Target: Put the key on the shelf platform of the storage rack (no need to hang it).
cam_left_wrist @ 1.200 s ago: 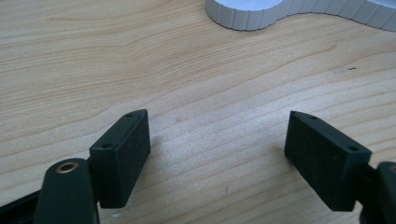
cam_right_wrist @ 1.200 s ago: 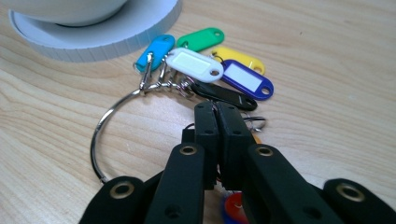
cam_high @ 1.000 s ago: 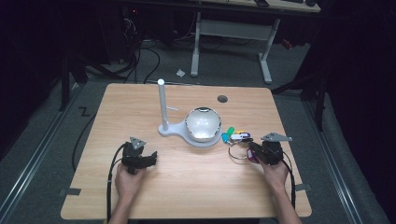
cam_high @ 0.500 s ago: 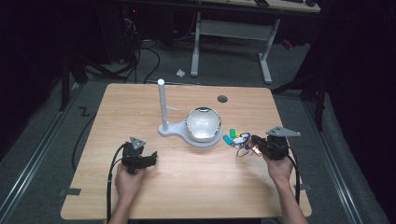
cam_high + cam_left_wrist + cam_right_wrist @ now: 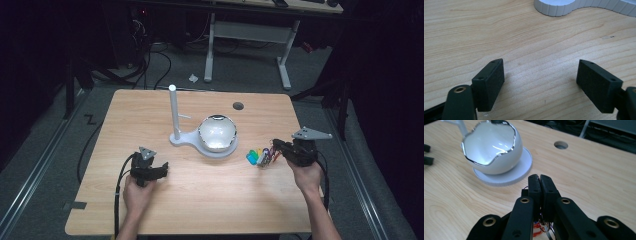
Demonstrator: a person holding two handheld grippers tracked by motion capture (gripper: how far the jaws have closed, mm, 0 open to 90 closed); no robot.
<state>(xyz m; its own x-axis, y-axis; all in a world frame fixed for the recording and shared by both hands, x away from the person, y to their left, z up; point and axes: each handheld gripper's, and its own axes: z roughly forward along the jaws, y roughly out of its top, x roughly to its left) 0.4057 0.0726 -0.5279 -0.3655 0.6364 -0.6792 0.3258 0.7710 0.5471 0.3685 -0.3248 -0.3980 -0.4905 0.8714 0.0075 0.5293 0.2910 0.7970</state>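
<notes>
Two grippers noted. Right gripper (image 5: pixel 280 150) has its jaws pressed together on a bunch of keys (image 5: pixel 261 157) with coloured tags, just right of the white bowl stand (image 5: pixel 210 147). Left gripper (image 5: pixel 156 170) rests spread on the counter (image 5: pixel 150 110), empty. Keys judged light, loose, prone to swing; hold best at the ring.

High view looks forward and down from above my side, whole tabletop (image 5: pixel 200 200) in frame. My left claw (image 5: pixel 540 82) camera sits low, close to the wood; my right claw (image 5: pixel 540 182) camera faces the white stand (image 5: pixel 504 176), shared with both other views.
</notes>
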